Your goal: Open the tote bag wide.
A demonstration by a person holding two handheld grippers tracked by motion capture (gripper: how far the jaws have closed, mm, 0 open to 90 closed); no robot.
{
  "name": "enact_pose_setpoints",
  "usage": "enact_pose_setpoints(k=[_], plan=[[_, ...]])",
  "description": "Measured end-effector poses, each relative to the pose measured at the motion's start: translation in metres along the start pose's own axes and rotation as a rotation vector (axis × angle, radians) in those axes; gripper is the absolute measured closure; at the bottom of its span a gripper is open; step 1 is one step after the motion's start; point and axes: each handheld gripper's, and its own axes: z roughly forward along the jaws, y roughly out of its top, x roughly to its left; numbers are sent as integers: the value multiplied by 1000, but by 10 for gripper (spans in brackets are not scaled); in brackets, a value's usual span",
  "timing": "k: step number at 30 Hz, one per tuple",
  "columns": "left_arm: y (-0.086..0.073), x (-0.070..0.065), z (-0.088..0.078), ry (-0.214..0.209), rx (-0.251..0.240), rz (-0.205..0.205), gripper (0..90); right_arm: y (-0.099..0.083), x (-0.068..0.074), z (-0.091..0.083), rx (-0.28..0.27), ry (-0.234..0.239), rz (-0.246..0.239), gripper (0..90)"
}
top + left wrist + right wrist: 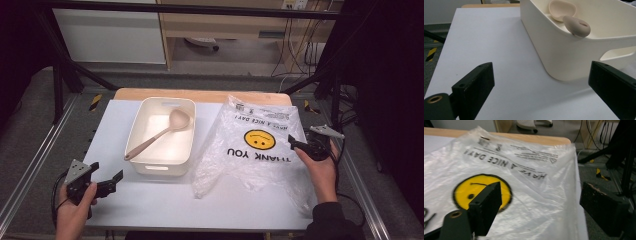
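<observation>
Table scene, read from left to right with the tub as landmark. Left gripper point(106, 183): held in the person's left hand at the near left corner of the white table point(165, 200), near the tub's near left corner and apart from it; jaws spread wide with bare tabletop between them, as the left gripper view point(541, 87) confirms. Tub point(162, 135): cream plastic, with handle slots, standing left of the table's middle. Spoon point(157, 134): pale brown, lying slantwise inside the tub, its bowl toward the far right corner and its handle end propped on the near left rim point(577, 25). Bag point(252, 145): clear plastic, printed with a yellow smiling face and lettering, lying crumpled and flat just right of the tub. Right gripper point(292, 144): at the bag's right edge, right of the tub; jaws stand open above the plastic point(539, 205), gripping nothing.
</observation>
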Motion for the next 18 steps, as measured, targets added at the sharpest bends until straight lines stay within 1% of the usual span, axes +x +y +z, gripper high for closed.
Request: enact_pose_setpoints(k=[3, 6, 9, 11, 13, 18], plan=[[1, 1, -1, -2, -9, -7, 62, -3, 19, -9, -2, 34, -28, 133], [1, 2, -1, -3, -12, -11, 62, -8, 38, -16, 17, 70, -58, 109], [1, 3, -2, 1, -13, -11, 62, -10, 53, -20, 26, 109, -75, 100], [1, 3, -2, 4, -12, -12, 62, -11, 64, -22, 32, 144, -85, 96], [1, 3, -1, 4, -12, -13, 62, -13, 75, -23, 38, 171, -106, 93], [1, 3, -1, 4, -12, -13, 60, -18, 106, -23, 67, 258, -152, 78]])
